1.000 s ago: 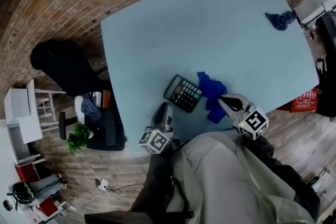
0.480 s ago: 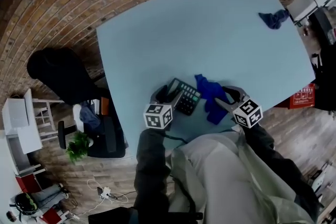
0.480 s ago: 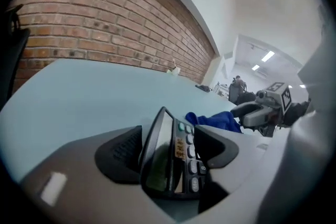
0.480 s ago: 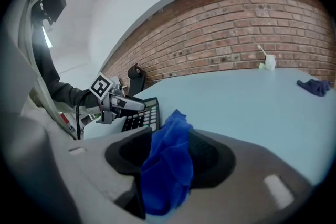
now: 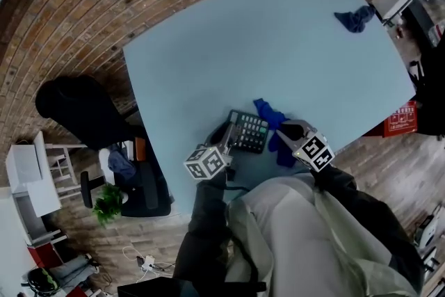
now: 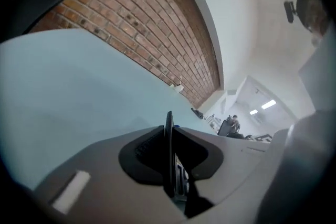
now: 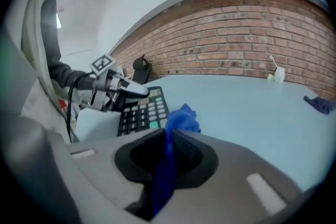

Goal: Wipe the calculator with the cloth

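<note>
both grippers have closed in on their things since a second ago. then the left gripper [image 5: 227,135] hung at the near edge of the pale blue table [image 5: 292,45], short of the black desk calculator with grey keys [image 5: 252,130]; now it is at that calculator's left end. its fingers are closing, and the left gripper view shows the calculator's thin dark edge standing upright between the pads, pinched there, so that side looks lifted off the table rather than lying flat. just beside the calculator's right end lies the crumpled bright blue cloth [image 5: 266,110]. the right gripper [image 5: 284,132] has sunk onto it. its fingers are closing too, with a fold of cloth squeezed between the pads and the rest bunched ahead of them, next to the keys. judged from this, the pickup step is about finished: one hand steadies the calculator, the other has the cloth, and no wiping stroke over the keys has begun yet.
</note>
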A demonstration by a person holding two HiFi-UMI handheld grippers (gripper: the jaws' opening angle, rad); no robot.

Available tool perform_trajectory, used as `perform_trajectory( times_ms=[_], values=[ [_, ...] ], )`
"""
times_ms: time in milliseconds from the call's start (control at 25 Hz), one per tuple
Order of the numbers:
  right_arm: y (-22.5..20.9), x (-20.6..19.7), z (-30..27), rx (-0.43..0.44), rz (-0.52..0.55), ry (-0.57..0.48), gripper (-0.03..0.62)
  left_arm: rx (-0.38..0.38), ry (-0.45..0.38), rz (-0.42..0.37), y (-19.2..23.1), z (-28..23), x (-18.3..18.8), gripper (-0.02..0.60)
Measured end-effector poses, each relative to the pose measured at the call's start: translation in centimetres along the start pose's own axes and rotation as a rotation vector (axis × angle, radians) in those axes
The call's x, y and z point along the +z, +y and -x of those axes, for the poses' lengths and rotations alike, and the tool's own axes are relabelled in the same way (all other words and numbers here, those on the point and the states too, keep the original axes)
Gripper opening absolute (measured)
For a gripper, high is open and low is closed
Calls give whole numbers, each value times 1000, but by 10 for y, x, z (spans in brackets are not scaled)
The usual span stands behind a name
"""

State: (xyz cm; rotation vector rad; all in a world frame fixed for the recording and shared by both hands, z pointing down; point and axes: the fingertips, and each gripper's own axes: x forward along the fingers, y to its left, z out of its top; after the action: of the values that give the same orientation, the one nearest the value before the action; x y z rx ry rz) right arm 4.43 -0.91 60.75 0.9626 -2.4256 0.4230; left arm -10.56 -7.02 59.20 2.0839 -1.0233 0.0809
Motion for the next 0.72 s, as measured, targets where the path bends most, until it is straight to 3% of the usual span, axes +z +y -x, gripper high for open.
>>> perform_trajectory(
  times_ms=[120,280,520,600,720],
  values=[
    [-3,41,11,-15,-34,-78,46,-43,-67,125,-12,10,-1,57],
    [12,82,-6,33,-20,-78,46,-70,-222,236,-31,21,23,60],
    [118,123,-5,321,240,-21,43,-44,-360,234,-59,38,51,60],
    [107,131,6,290,249,-34,43,-44,-390,227,-69,45,62,60],
    [42,154,35,120,124,-144,41,-36,-442,272,-75,64,89,60]
  ],
)
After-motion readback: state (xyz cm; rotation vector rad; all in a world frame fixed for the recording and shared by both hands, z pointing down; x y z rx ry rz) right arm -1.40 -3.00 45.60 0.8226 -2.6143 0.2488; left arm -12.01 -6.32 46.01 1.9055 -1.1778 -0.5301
